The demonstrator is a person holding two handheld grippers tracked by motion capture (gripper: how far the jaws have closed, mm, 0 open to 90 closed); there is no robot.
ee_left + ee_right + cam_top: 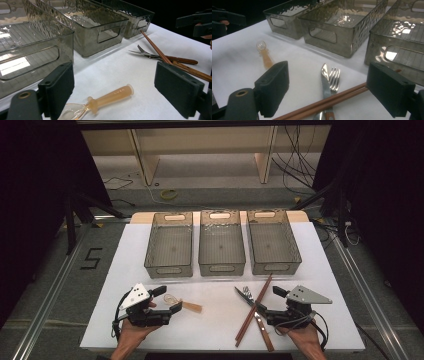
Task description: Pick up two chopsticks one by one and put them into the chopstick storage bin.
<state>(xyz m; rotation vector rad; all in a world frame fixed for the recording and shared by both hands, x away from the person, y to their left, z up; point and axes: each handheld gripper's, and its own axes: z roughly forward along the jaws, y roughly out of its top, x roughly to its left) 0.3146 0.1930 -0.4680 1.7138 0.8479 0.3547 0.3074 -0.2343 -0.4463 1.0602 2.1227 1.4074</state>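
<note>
In the high view, the left gripper [167, 299] is hovering low over the near left part of the white bench [215, 330], its fingers standing wide apart and holding nothing. A small spoon [184, 303] with a clear bowl and amber handle is lying on the bench between and just past those fingers. The right gripper [268, 301] is sitting at the near right, fingers likewise spread wide and empty, beside a pair of brown chopsticks [253, 315] that are crossing a knife [255, 312] and a fork [246, 291]. Three smoky transparent bins [220, 247] are standing in a row along the far half of the bench.

In the left gripper view, the spoon [100, 102] is lying between the open fingers [59, 88], untouched, its handle pointing away to the right. The chopsticks [160, 53] and fork [146, 53] are lying farther off, near the bins [100, 27].

In the right gripper view, the fingers [274, 86] are gaping wide with the knife [325, 81] and fork [334, 78] side by side between them, the chopsticks [332, 101] running across both handles. The spoon [264, 56] is lying well apart, toward the left.
</note>
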